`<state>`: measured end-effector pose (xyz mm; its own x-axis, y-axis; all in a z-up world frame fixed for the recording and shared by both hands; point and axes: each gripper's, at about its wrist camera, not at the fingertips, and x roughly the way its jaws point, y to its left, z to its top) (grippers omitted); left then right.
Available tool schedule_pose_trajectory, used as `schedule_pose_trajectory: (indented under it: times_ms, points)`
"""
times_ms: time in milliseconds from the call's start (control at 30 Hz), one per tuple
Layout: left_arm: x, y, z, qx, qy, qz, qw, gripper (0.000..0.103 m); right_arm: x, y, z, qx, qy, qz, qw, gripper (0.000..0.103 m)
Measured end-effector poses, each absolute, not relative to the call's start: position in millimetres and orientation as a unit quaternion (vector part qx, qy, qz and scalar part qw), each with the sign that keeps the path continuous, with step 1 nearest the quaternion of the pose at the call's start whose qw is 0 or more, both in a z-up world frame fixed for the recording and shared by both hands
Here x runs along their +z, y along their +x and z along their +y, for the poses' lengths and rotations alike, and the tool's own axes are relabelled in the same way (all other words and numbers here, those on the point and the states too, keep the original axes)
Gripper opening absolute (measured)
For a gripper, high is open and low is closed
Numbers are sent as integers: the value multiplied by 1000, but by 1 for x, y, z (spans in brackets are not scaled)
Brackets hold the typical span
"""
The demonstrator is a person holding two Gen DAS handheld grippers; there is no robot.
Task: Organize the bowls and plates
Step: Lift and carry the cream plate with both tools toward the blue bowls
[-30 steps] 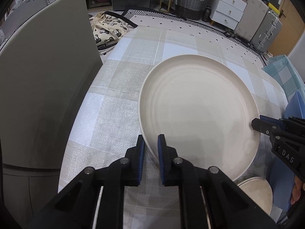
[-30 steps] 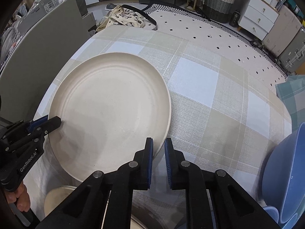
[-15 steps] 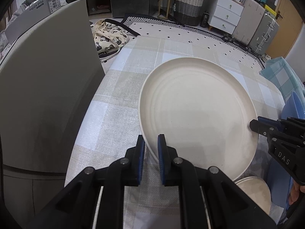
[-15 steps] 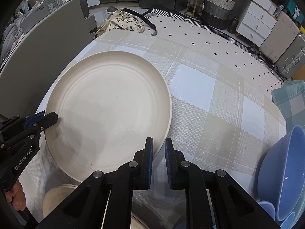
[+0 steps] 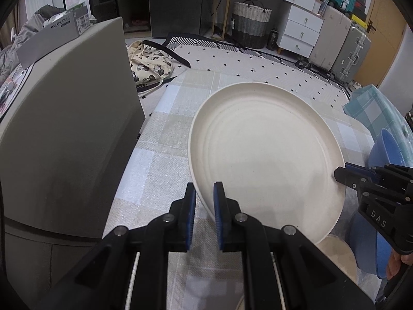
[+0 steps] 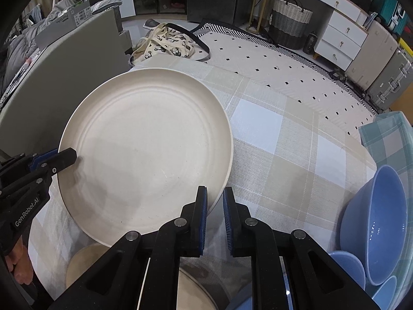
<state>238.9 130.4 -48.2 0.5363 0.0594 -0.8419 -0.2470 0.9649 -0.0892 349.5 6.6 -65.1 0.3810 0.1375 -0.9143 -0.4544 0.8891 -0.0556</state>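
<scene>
A large cream plate (image 5: pixel 265 155) (image 6: pixel 147 152) hangs above the checked tablecloth (image 6: pixel 284 149), held from both sides. My left gripper (image 5: pixel 204 201) is shut on its near left rim, and my right gripper (image 6: pixel 214 206) is shut on its near right rim. Each gripper shows in the other's view, clamped on the rim: the right one (image 5: pixel 340 171), the left one (image 6: pixel 72 155). Below the plate sit smaller cream dishes (image 6: pixel 85 266) (image 5: pixel 335 253). Blue bowls (image 6: pixel 374 222) stand at the right.
A grey chair back (image 5: pixel 64 142) rises close on the left of the table. A blue checked cloth (image 5: pixel 376 111) lies at the far right. On the floor beyond are a patterned bag (image 5: pixel 147 64), a dotted rug, a wicker basket (image 5: pixel 250 23), drawers and suitcases.
Both grippers have risen with the plate between them; the plate sits higher above the cloth and more of the room beyond the table shows.
</scene>
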Motion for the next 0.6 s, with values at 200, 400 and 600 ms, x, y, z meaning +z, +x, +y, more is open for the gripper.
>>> schedule_pose_trajectory:
  times_ms: [200, 400, 600]
  points:
    - [-37, 230, 128, 85, -96, 464, 877, 11, -50, 336, 3, 180, -147, 513, 826, 12]
    - [-28, 219, 125, 79, -91, 455, 882, 11, -36, 321, 0, 181, -142, 504, 833, 12]
    - [-21, 205, 124, 76, -86, 447, 887, 11, -27, 303, -1, 183, -142, 495, 837, 12]
